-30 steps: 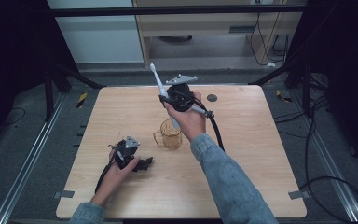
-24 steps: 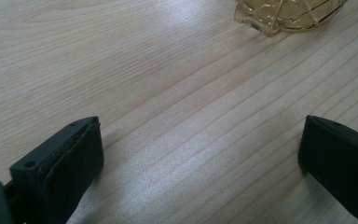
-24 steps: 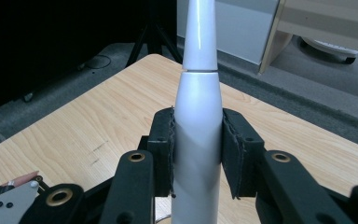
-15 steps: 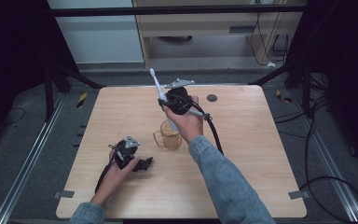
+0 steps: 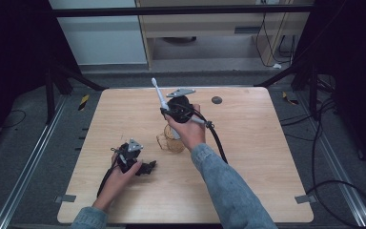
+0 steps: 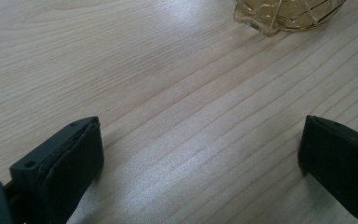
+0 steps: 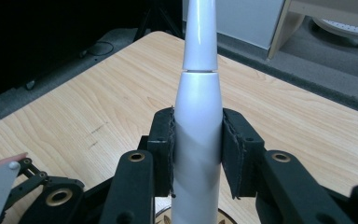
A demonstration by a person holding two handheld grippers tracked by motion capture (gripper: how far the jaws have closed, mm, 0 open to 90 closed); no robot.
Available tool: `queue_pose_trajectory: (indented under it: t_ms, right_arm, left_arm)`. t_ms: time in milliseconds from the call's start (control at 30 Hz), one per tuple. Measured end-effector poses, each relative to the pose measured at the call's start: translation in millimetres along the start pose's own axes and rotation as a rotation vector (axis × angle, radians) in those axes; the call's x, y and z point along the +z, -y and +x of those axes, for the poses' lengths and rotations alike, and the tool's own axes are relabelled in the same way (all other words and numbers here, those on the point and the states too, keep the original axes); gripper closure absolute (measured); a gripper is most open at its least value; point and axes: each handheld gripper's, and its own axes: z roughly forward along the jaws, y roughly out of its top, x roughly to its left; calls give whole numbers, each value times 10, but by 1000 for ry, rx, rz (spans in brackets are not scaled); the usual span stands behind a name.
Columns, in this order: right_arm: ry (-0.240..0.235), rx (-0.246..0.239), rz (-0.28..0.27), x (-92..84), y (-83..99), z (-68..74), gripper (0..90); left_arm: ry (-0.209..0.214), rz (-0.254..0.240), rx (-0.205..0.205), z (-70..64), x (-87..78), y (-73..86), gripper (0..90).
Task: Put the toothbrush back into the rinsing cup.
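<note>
Right claw [image 7: 196, 149] clamped on white electric toothbrush [image 7: 196, 116], pads pressed to both sides of its handle. Toothbrush held upright and slightly tilted above amber glass cup [image 5: 171, 142], brush head up toward far edge of bench [image 5: 267, 167], lower end just over cup's mouth. Cup standing near middle of bench. Left claw [image 6: 200, 158] resting low on bench toward near left corner, jaws spread wide, bare wood between them, cup's base near in its own view. Small dark round disc [image 5: 216, 100] lying close to far edge.
</note>
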Motion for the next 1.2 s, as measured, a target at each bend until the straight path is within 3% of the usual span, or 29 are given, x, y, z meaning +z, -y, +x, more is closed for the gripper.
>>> queue_pose_trajectory:
  t_ms: [1200]
  right_arm:
    - [3, 5, 32, 88, 200, -9, 668]
  left_arm:
    - [1, 1, -2, -1, -1, 1, 0]
